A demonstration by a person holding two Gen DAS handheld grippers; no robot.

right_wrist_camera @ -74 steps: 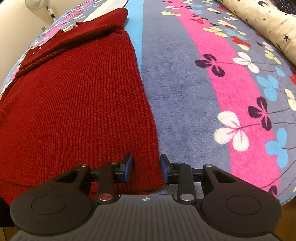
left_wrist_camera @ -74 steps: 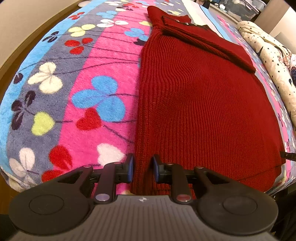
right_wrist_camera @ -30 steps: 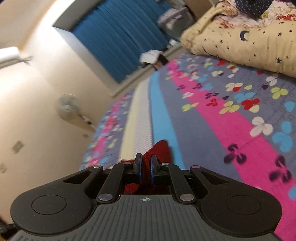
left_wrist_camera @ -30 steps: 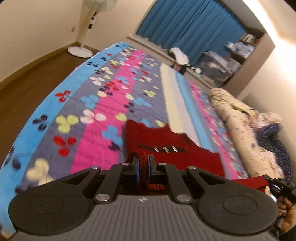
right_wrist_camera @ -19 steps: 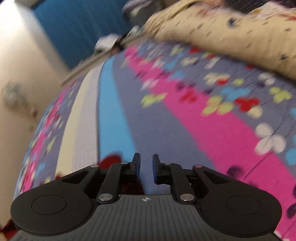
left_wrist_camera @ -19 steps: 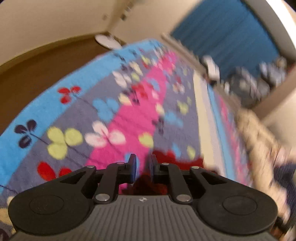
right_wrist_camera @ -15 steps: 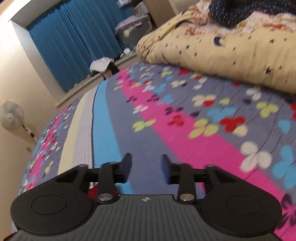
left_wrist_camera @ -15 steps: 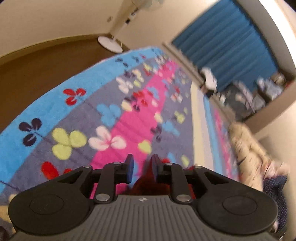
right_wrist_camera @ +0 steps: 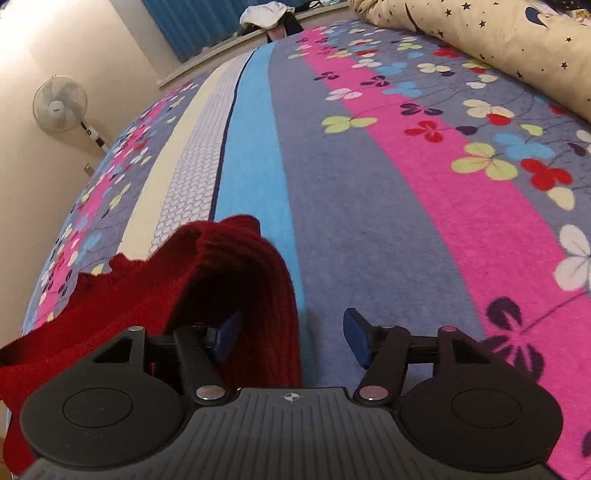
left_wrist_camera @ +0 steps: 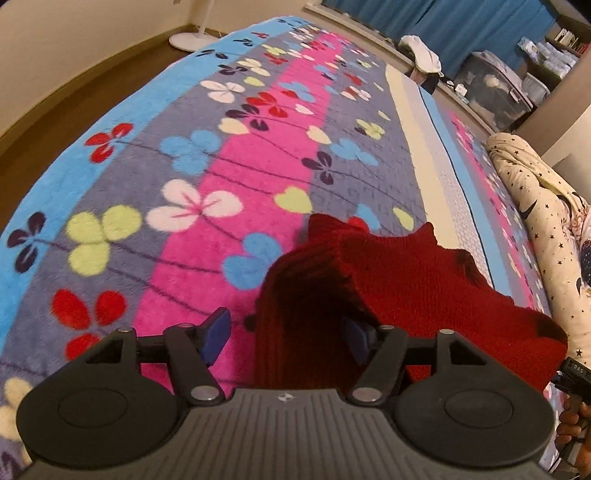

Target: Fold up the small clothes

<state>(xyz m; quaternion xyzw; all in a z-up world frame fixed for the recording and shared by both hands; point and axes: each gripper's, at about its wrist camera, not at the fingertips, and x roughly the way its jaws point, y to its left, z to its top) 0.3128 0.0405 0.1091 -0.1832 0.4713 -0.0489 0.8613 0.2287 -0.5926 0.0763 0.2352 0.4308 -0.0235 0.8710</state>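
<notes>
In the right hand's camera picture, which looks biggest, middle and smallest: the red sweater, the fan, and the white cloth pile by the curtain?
Biggest to smallest, as they look in the right wrist view:
1. red sweater, though it lies nearest the camera
2. fan
3. white cloth pile
The fan and pile look close in size; both are far off.

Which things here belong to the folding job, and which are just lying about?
Job:
- red knit sweater
- left claw, opening, sweater between its jaws
- right claw, opening, sweater between its jaws

Lying about:
- star-print duvet
- standing fan
- white cloth
</notes>
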